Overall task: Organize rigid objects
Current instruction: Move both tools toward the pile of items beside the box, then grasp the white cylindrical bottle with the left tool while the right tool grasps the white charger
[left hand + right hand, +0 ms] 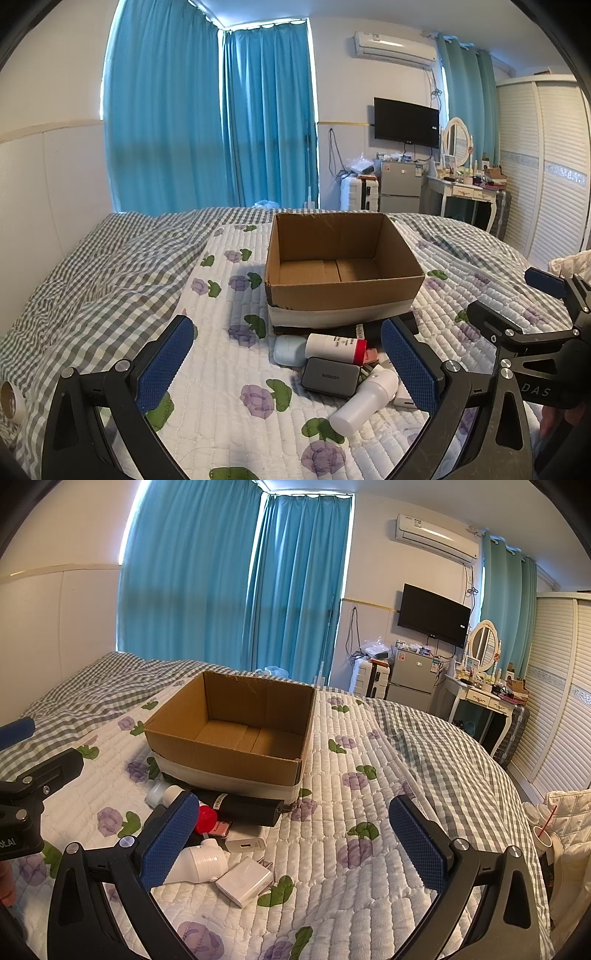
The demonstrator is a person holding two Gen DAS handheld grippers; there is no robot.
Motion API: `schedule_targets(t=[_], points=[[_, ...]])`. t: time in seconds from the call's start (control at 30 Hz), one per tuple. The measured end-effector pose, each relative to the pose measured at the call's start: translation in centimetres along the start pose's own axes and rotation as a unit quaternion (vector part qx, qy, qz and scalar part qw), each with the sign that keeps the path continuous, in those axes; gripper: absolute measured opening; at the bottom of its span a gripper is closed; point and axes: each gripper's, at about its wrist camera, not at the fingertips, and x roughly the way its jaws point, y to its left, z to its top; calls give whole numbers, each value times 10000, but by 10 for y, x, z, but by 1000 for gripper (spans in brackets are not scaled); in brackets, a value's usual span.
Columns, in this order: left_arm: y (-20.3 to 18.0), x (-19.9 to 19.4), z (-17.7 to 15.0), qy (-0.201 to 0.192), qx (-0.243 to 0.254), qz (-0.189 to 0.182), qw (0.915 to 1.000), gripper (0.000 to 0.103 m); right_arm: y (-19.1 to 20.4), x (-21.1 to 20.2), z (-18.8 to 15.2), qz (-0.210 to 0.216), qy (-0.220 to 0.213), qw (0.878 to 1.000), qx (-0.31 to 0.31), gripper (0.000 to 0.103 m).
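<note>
Your left tongs (pixel 288 369) hang low over the bed (pixel 110 280), level and pointing forward, spread wide with nothing between the blue pads (pixel 166 363). Your right tongs (pixel 295 843) sit in the same level pose just beside them, also spread wide and holding nothing. The open cardboard box (pixel 343 291) stands on the flowered quilt (pixel 351 812) ahead of both tongs; no item shows inside it. The loose items lie heaped on the quilt touching the box's near side: a grey charger (pixel 330 376), a white bottle with a red cap (pixel 336 348), a pale blue case (pixel 289 350), a white bottle (pixel 364 400) lying on its side, a black cylinder (pixel 243 808), a white plug adapter (pixel 244 884) and a small white power block (pixel 245 844). From the left wrist view the heap lies between your left tongs' pads; from the right wrist view it lies by the left pad.
</note>
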Motion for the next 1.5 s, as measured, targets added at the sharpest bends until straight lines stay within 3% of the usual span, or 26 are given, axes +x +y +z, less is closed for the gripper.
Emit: schedule_targets(t=[0.33, 0.5, 0.6, 0.67, 0.8, 0.9, 1.03, 1.2, 1.27, 1.33, 1.5], points=[[8, -18, 29, -86, -54, -1, 9999, 103, -1, -9, 13, 191, 95, 9997, -119, 103], [13, -4, 46, 226, -120, -41, 9997, 103, -14, -10, 42, 201, 293, 9992, -205, 103], [11, 15, 40, 502, -52, -64, 9987, 103, -23, 5, 52, 301, 638, 9973, -178, 103], [6, 38, 28, 948, 34, -132, 9954, 103, -24, 25, 48, 330, 989, 9941, -285, 103], [-11, 74, -5, 1677, 163, -307, 9852, 101, -21, 77, 18, 490, 2037, 9771, -363, 103], [-30, 91, -27, 2116, 368, -464, 9756, 96, -17, 97, -3, 518, 2505, 9659, -411, 103], [-49, 116, -54, 2859, 510, -653, 9547, 82, -17, 104, -11, 343, 2690, 9613, -490, 103], [-63, 121, -61, 2999, 555, -1150, 9454, 67, -20, 102, -15, 398, 2720, 9605, -426, 103], [-72, 123, -64, 3091, 630, -1335, 9395, 51, -18, 105, -15, 382, 2764, 9593, -439, 103], [-76, 123, -67, 3086, 690, -1466, 9373, 43, -16, 110, -14, 342, 2785, 9586, -478, 103], [-63, 97, -49, 2599, 505, -1708, 9491, 37, -12, 106, -15, 319, 2720, 9599, -602, 103]])
